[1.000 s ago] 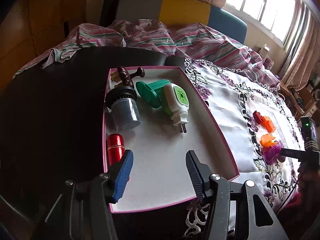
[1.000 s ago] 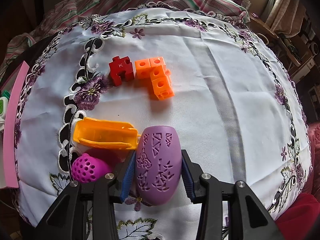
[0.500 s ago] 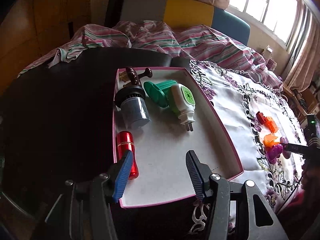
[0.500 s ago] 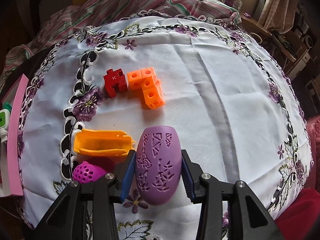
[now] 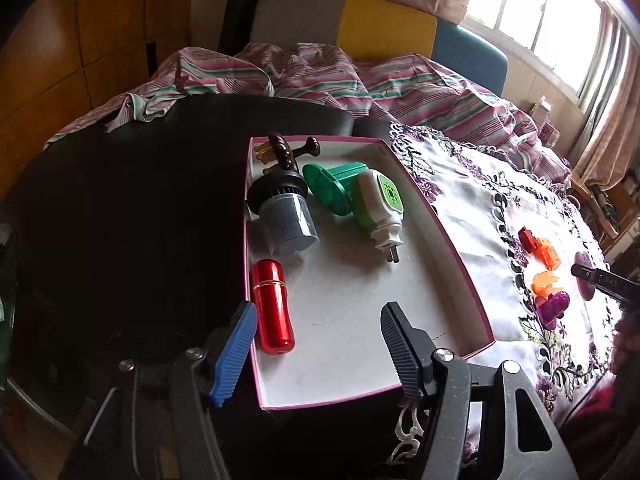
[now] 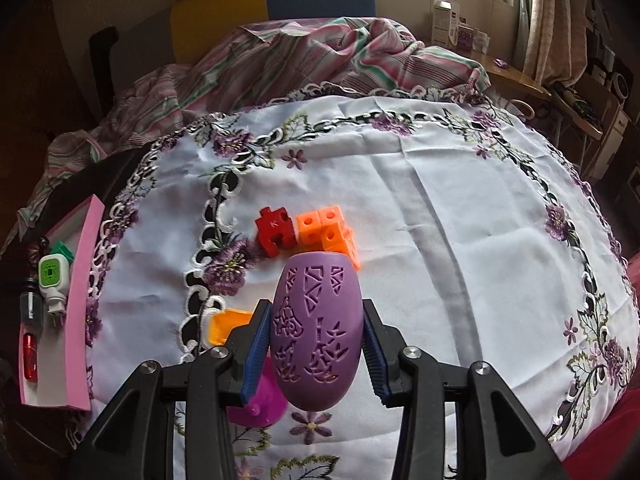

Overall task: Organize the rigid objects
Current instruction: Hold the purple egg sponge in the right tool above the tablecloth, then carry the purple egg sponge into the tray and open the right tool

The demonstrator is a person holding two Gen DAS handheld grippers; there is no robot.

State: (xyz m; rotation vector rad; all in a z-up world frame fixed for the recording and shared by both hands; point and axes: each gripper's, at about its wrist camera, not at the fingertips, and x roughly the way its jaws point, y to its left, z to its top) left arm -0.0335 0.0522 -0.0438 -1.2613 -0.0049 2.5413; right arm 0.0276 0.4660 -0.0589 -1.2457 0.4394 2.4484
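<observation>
My right gripper (image 6: pixel 316 350) is shut on a purple egg-shaped shell with cut-out patterns (image 6: pixel 316 328) and holds it above the embroidered white cloth (image 6: pixel 460 240). Beneath it lie a red puzzle block (image 6: pixel 276 230), orange cubes (image 6: pixel 330 232), an orange scoop (image 6: pixel 224 326) and a magenta piece (image 6: pixel 260 404). My left gripper (image 5: pixel 316 344) is open and empty over the near end of the pink-rimmed white tray (image 5: pixel 460 256). The tray holds a red cylinder (image 5: pixel 272 308), a grey jar (image 5: pixel 286 220), a green and white plug-in (image 5: pixel 380 204), a green part (image 5: pixel 332 184) and a brown handle (image 5: pixel 286 152).
The tray sits on a dark round table (image 5: pixel 120 220), and it also shows in the right wrist view (image 6: pixel 78 300). A striped blanket (image 5: pixel 320 76) is bunched at the back. A window (image 5: pixel 540 12) and shelves are at the right. The toys show small in the left wrist view (image 5: pixel 544 256).
My right gripper has lifted the purple shell up off the cloth and drawn back. My left gripper has pulled back and risen, so the whole tray shows.
</observation>
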